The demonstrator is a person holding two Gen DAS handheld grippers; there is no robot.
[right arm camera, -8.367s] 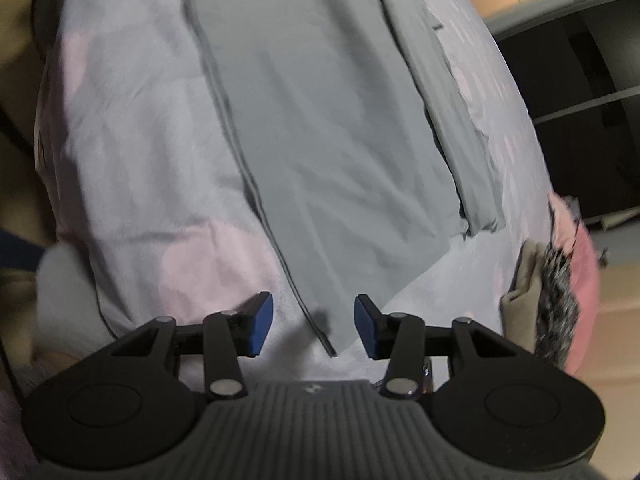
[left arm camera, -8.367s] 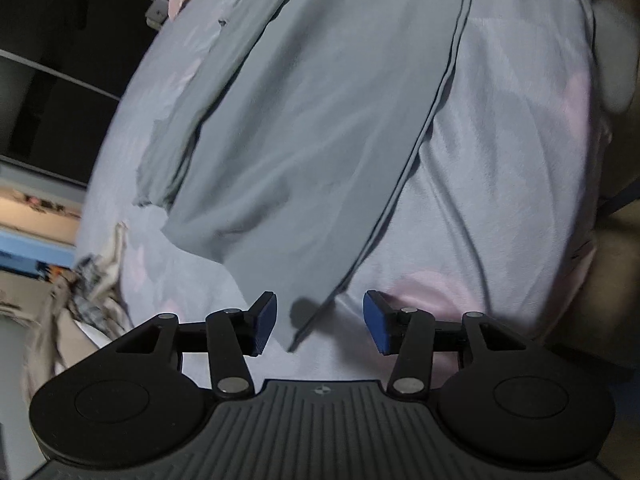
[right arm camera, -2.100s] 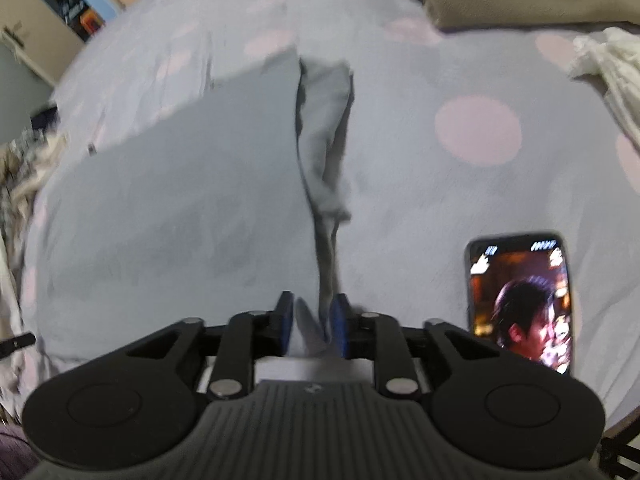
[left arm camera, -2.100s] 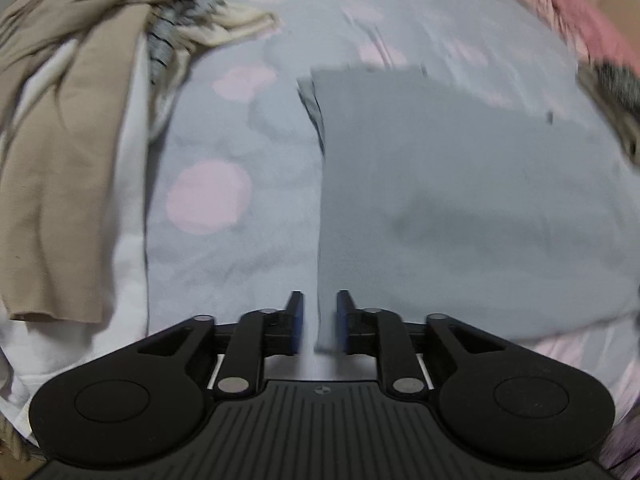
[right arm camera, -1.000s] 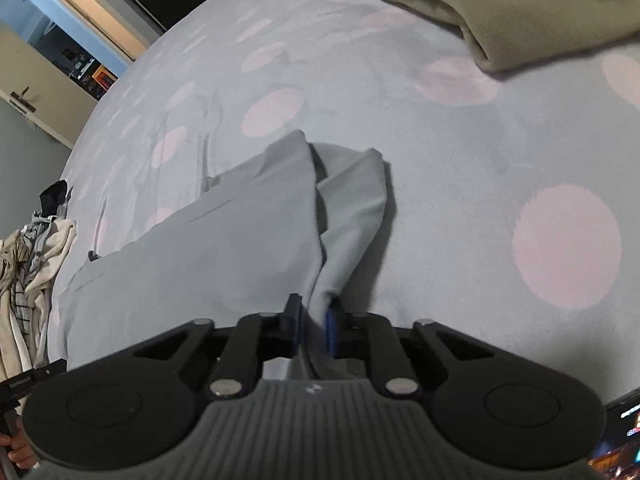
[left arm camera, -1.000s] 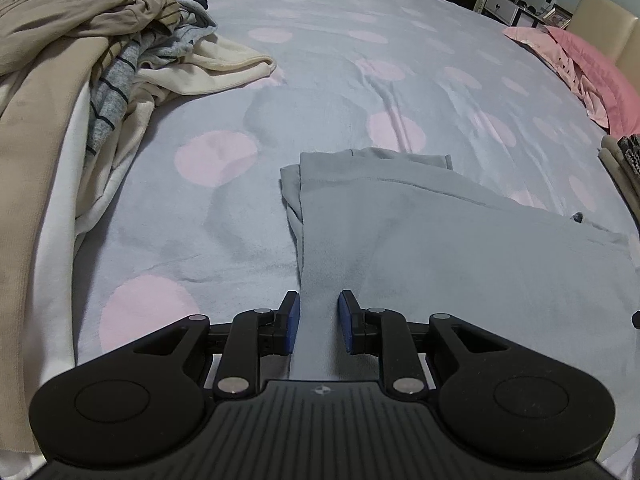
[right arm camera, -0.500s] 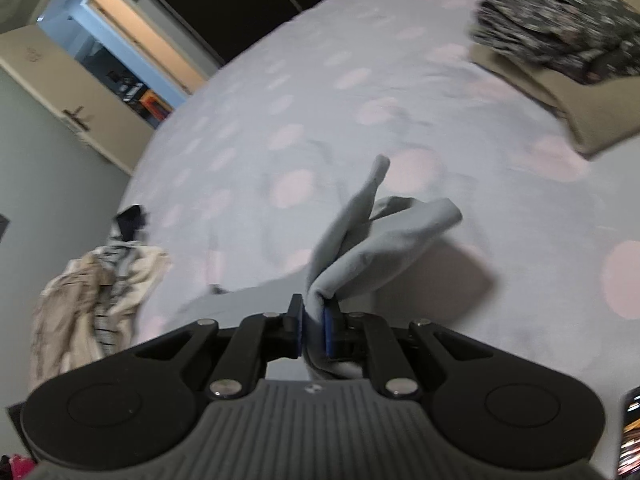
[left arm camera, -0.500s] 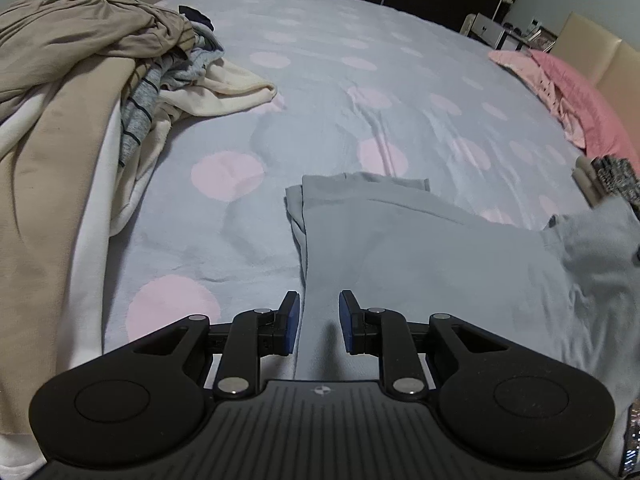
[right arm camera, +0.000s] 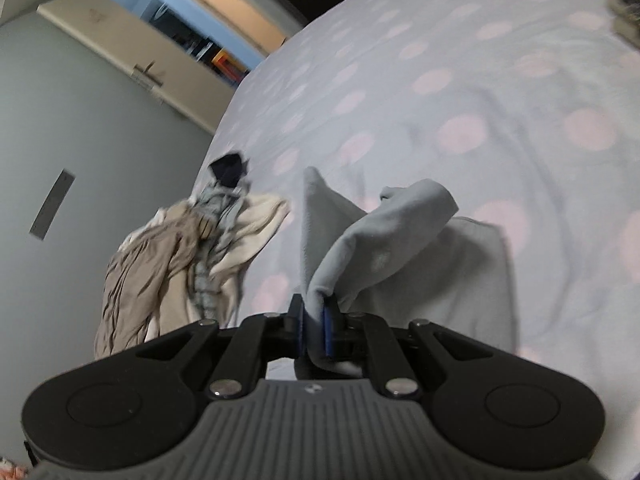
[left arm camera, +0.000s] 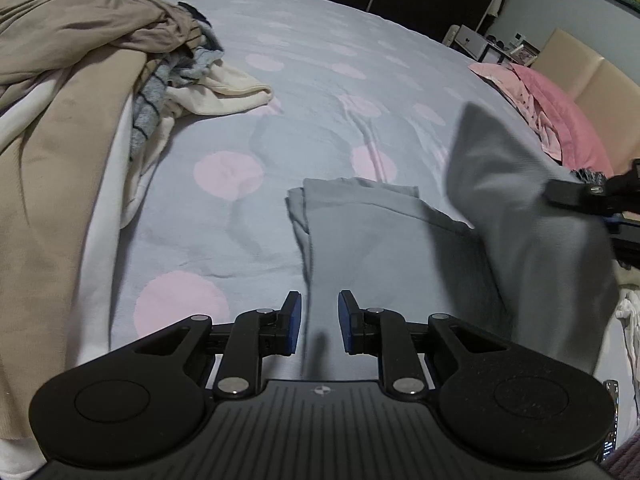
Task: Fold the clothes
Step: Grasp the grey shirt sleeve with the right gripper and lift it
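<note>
A grey garment [left arm camera: 372, 240] lies folded on the bed with pink dots. My left gripper [left arm camera: 319, 326] is slightly open at its near left edge, with the cloth between the pads but not pinched. My right gripper [right arm camera: 314, 330] is shut on the garment's right end [right arm camera: 360, 248] and holds it lifted above the bed. In the left wrist view that raised flap [left arm camera: 520, 200] stands up at the right, with the right gripper [left arm camera: 576, 196] beside it.
A heap of unfolded beige, white and striped clothes [left arm camera: 80, 100] lies at the bed's left side, also in the right wrist view [right arm camera: 180, 248]. Pink bedding [left arm camera: 552, 112] lies far right. A door [right arm camera: 132, 64] and wall stand beyond the bed.
My right gripper has lifted its end of the grey garment off the bed and swung it up and over toward the left. My left gripper has stayed at the near edge.
</note>
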